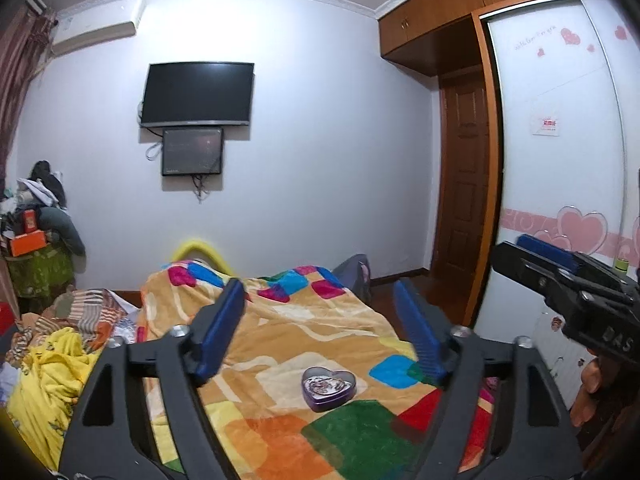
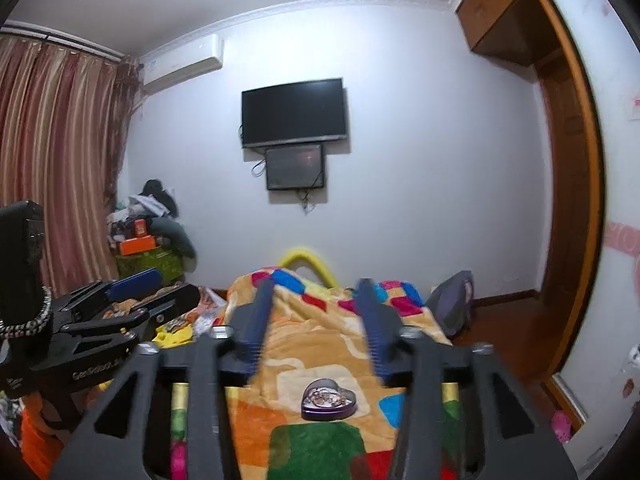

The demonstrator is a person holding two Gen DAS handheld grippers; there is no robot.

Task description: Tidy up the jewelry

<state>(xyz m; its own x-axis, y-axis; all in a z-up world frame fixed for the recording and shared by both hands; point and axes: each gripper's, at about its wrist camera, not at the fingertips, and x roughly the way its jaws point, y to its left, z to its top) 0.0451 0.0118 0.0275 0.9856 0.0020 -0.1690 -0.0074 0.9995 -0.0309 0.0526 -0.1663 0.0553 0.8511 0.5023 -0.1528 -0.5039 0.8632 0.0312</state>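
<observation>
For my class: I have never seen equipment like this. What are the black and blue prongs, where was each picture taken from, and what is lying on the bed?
A person holds a two-finger gripper in each hand; each carries a camera looking along its blue fingers. One picture comes from the left gripper, the other from the right gripper. Both are open and hold nothing. On the patchwork blanket sits an open purple heart-shaped tin with jewelry inside.
</observation>
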